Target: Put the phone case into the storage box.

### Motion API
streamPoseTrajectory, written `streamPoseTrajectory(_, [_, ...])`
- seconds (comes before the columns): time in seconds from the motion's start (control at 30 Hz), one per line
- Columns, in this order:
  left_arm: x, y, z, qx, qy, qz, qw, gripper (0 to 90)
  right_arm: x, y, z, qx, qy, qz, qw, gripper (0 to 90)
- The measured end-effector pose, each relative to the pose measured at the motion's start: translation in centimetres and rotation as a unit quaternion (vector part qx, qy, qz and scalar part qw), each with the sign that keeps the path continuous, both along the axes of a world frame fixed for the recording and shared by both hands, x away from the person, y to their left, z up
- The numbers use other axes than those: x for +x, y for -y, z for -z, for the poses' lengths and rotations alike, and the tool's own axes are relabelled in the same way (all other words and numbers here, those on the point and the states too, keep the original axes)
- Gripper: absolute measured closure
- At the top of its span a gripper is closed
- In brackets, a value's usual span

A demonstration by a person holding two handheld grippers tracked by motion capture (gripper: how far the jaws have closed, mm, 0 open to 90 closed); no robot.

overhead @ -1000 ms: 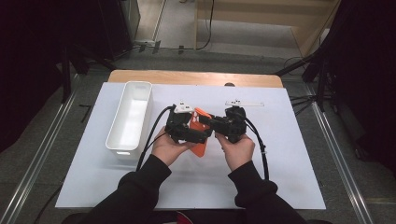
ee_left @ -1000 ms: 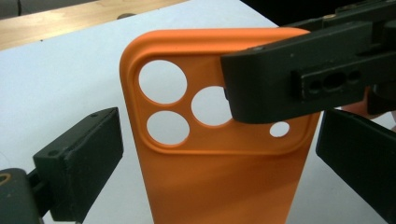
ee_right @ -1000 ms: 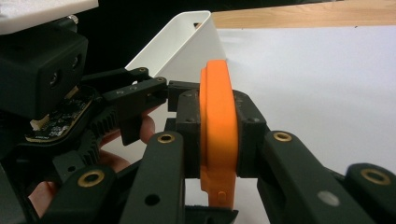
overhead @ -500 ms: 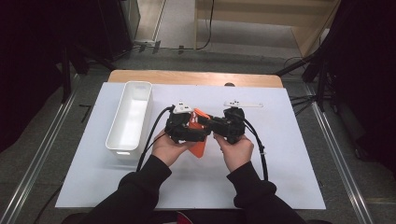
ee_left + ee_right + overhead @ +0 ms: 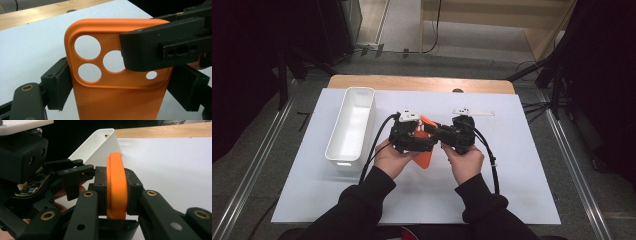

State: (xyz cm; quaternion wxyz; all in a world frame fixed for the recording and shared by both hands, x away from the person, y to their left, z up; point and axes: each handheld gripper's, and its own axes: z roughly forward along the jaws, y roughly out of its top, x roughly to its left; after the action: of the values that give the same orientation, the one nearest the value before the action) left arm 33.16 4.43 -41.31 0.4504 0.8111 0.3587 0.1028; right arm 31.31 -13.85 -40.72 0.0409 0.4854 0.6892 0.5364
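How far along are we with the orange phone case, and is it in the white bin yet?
Done: the orange silicone phone case is off the table. In hand: the right gripper clamps its faces, and the left gripper, jaws just closing, pinches its side edges. Left: the long white plastic bin is empty.

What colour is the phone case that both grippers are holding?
The phone case is plain orange; it shows best in the left gripper view.
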Motion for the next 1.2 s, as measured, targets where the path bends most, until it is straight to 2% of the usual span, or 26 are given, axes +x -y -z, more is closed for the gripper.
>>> streamPoseTrajectory(0.13, [0.0,0.0,0.0,0.001,-0.001,0.0,1.0,15.8,0.0,0.0,0.0,0.0,0.001,-0.002,1.0,73.7])
streamPoseTrajectory(0.23, [0.2,-0.1,-0.1,0.001,-0.005,0.003,1.0,15.8,0.0,-0.1,-0.1,-0.006,0.01,-0.003,0.9999,72.2])
streamPoseTrajectory(0.3, [0.1,-0.1,-0.2,0.004,-0.003,0.003,1.0,15.8,-0.1,-0.1,-0.2,-0.002,0.016,-0.001,0.9999,66.5])
streamPoseTrajectory(0.37, [0.1,-0.1,-0.2,0.006,-0.003,0.005,1.0,15.8,-0.2,0.0,-0.3,0.002,0.032,0.005,0.9995,56.4])
streamPoseTrajectory(0.5, [0.2,-0.1,-0.1,0.008,-0.003,0.004,1.0,15.8,-0.2,0.6,-0.7,0.008,0.051,0.016,0.9985,48.9])
streamPoseTrajectory(0.67, [0.3,-0.3,-0.1,0.007,-0.006,0.003,1.0,15.7,0.1,1.5,-0.9,0.022,0.045,0.023,0.9985,44.7])
streamPoseTrajectory(0.9, [0.3,-0.4,-0.1,0.01,-0.005,0.004,0.9999,15.7,0.3,2.6,-1.1,0.032,0.05,0.031,0.9977,41.6])
streamPoseTrajectory(1.03, [0.4,-0.5,-0.2,0.012,-0.005,0.005,0.9999,15.8,0.4,3.3,-1.1,0.027,0.055,0.03,0.9976,39.2])
streamPoseTrajectory(1.2, [0.4,-0.6,-0.3,0.008,-0.009,0.006,0.9999,15.7,0.7,3.6,-0.9,0.024,0.05,0.029,0.9981,36.6])
